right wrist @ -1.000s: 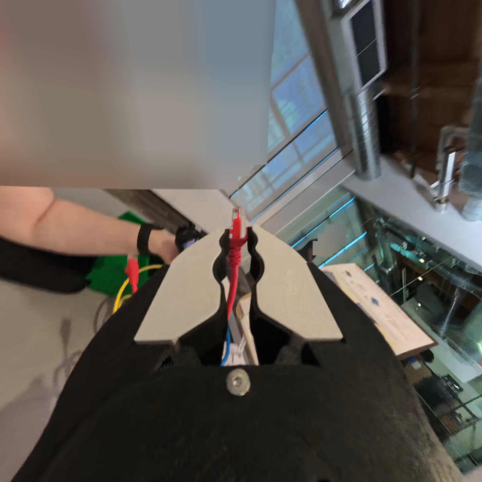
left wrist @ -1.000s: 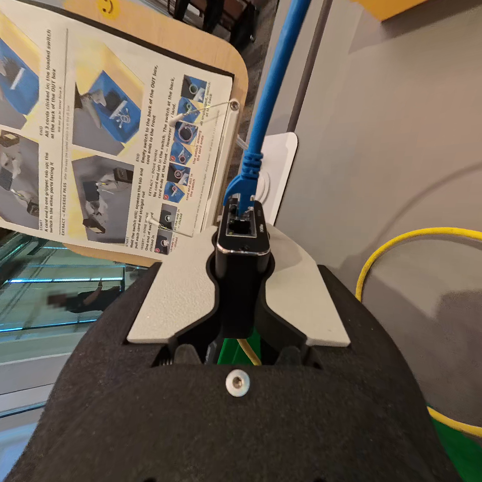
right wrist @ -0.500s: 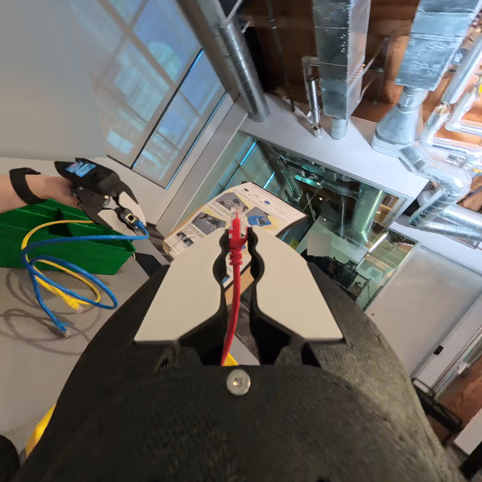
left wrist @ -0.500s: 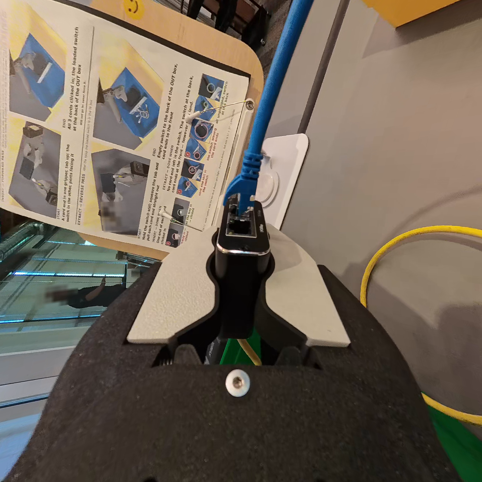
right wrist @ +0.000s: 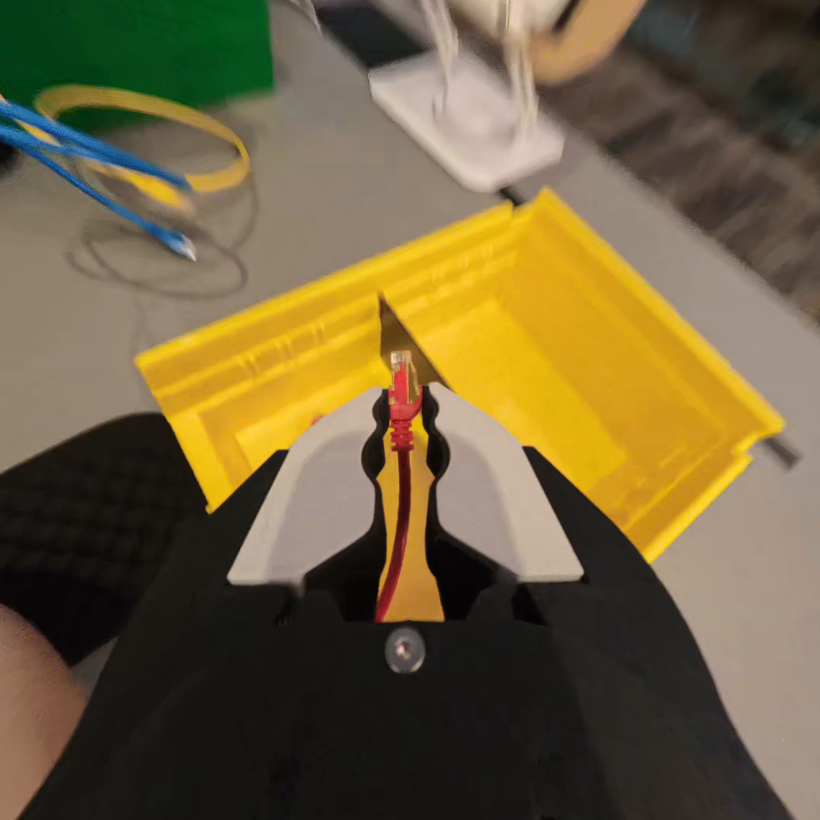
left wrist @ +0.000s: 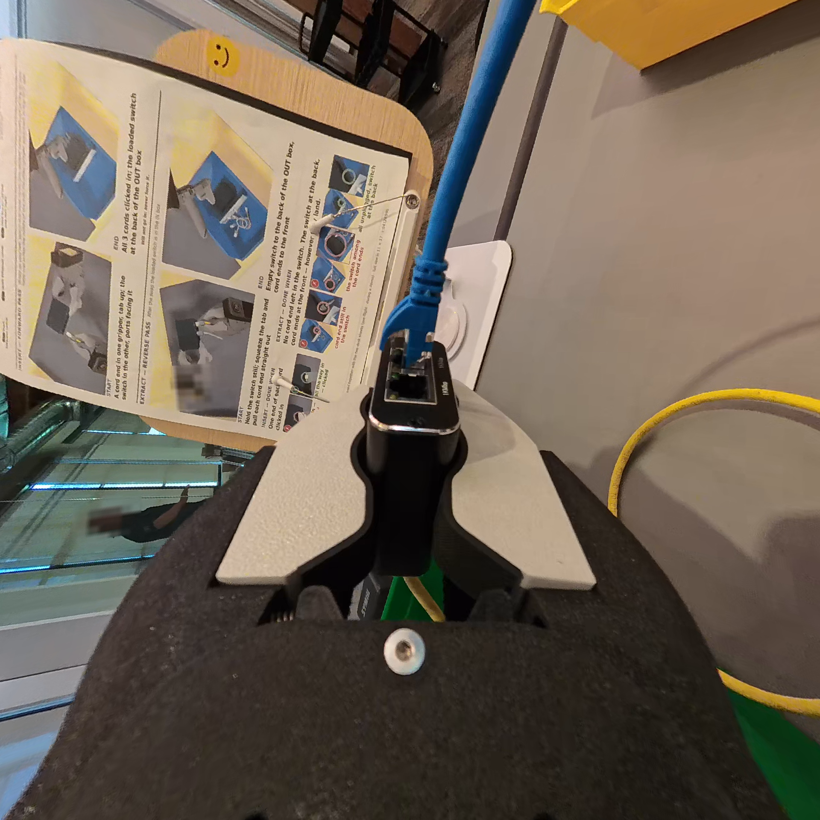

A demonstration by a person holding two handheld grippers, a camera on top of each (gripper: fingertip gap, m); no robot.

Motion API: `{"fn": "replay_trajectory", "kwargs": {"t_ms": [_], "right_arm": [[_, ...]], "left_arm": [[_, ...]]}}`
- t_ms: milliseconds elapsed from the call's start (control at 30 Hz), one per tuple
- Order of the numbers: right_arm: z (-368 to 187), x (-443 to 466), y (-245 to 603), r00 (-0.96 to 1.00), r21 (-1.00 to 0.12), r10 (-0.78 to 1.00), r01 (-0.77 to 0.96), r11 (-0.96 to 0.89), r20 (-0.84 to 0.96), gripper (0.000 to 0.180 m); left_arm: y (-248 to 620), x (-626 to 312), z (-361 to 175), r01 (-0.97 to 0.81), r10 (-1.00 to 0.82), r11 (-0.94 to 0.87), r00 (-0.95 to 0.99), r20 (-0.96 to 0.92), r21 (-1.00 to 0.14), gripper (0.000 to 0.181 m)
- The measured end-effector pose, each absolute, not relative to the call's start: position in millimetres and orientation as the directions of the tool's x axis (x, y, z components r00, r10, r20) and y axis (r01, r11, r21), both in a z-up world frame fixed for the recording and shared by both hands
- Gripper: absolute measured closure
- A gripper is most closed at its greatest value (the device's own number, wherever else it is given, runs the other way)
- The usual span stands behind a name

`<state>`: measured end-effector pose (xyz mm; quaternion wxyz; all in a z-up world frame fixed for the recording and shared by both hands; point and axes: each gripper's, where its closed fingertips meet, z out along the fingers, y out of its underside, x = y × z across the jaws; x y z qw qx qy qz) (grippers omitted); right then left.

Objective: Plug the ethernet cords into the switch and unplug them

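Observation:
My left gripper (left wrist: 410, 448) is shut on a small black switch (left wrist: 410, 470), held with its ports facing away from me. A blue ethernet cord (left wrist: 461, 177) is plugged into the far port, and the nearer port (left wrist: 409, 387) is empty. My right gripper (right wrist: 403, 412) is shut on the plug end of a red ethernet cord (right wrist: 401, 426), its clear tip pointing forward over a yellow bin (right wrist: 532, 368). A yellow cord (left wrist: 656, 426) loops on the grey table. The blue cord's loose end (right wrist: 177, 242) lies on the table in the right wrist view.
An instruction sheet on a wooden clipboard (left wrist: 213, 230) stands behind the switch on a white stand (left wrist: 479, 301). A green bin (right wrist: 133, 44) sits at the far left of the grey table (right wrist: 333, 177). A yellow bin corner (left wrist: 656, 31) shows at the top right of the left wrist view. The grippers' ends are close to 35 cm from one another.
My right gripper has swung down from facing the windows and ceiling to facing the yellow bin on the table, still holding the red cord. The left gripper has shifted only slightly with the switch.

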<state>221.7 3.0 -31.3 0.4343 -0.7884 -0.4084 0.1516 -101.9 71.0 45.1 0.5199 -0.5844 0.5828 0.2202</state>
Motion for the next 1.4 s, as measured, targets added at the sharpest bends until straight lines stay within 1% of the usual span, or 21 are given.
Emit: {"fn": "replay_trajectory", "kwargs": {"t_ms": [67,167,367,433,467,533,600,633,667,700,833,933,967,1033,1100,1167,1267,1367,1400], "right_arm": [[-61,232,7,0.652,-0.702,0.752,0.581,-0.412,0.098,0.164],[-66,219,11,0.615,-0.709,0.785,0.585,-0.393,0.073,0.163],[-62,221,20,0.63,-0.662,0.751,0.651,-0.372,0.197,0.147],[-59,225,20,0.641,-0.647,0.737,0.659,-0.384,0.216,0.147],[-55,227,20,0.652,-0.648,0.722,0.656,-0.386,0.23,0.146],[-38,221,18,0.646,-0.691,0.72,0.642,-0.332,0.255,0.145],[-30,213,12,0.637,-0.716,0.737,0.622,-0.318,0.225,0.155],[-33,211,8,0.633,-0.698,0.748,0.628,-0.345,0.199,0.156],[-38,216,8,0.633,-0.659,0.744,0.657,-0.367,0.216,0.157],[-38,221,13,0.637,-0.635,0.722,0.682,-0.363,0.271,0.158],[3,220,33,0.676,-0.721,0.616,0.649,-0.24,0.404,0.159],[6,218,31,0.667,-0.693,0.61,0.675,-0.252,0.428,0.159],[14,211,31,0.643,-0.695,0.609,0.691,-0.199,0.465,0.158],[41,181,29,0.592,-0.724,0.606,0.689,-0.038,0.532,0.155],[75,144,25,0.555,-0.747,0.589,0.652,0.132,0.588,0.153],[101,101,14,0.497,-0.74,0.585,0.601,0.301,0.641,0.15],[116,39,-3,0.384,-0.662,0.556,0.573,0.483,0.737,0.149],[110,-4,-13,0.255,-0.507,0.462,0.639,0.578,0.849,0.151],[109,-15,-19,0.212,-0.447,0.417,0.645,0.62,0.884,0.155]], "left_arm": [[70,-101,46,-0.91,-0.452,0.223,0.222,-0.864,-0.35,0.154],[68,-98,45,-0.909,-0.455,0.231,0.215,-0.864,-0.348,0.154],[66,-96,45,-0.909,-0.459,0.24,0.204,-0.865,-0.342,0.154],[65,-96,46,-0.907,-0.455,0.245,0.206,-0.866,-0.344,0.154],[65,-96,47,-0.905,-0.453,0.248,0.208,-0.867,-0.346,0.154],[64,-96,50,-0.9,-0.449,0.256,0.212,-0.868,-0.353,0.154],[63,-95,53,-0.895,-0.442,0.265,0.218,-0.87,-0.359,0.154],[63,-95,54,-0.893,-0.442,0.267,0.221,-0.869,-0.363,0.154],[62,-95,55,-0.89,-0.442,0.27,0.224,-0.868,-0.367,0.154],[61,-95,56,-0.886,-0.442,0.275,0.227,-0.868,-0.373,0.154],[58,-92,61,-0.87,-0.435,0.301,0.238,-0.868,-0.39,0.154],[54,-90,66,-0.857,-0.429,0.321,0.248,-0.868,-0.404,0.154],[53,-88,68,-0.847,-0.428,0.336,0.252,-0.868,-0.412,0.154],[47,-81,73,-0.82,-0.422,0.38,0.257,-0.869,-0.427,0.154],[39,-73,76,-0.789,-0.431,0.426,0.253,-0.866,-0.442,0.154],[30,-65,81,-0.759,-0.419,0.478,0.246,-0.874,-0.442,0.154],[20,-57,83,-0.736,-0.415,0.519,0.228,-0.881,-0.435,0.154],[12,-51,83,-0.728,-0.396,0.554,0.196,-0.897,-0.404,0.154],[10,-50,84,-0.729,-0.389,0.56,0.19,-0.901,-0.395,0.154]]}}
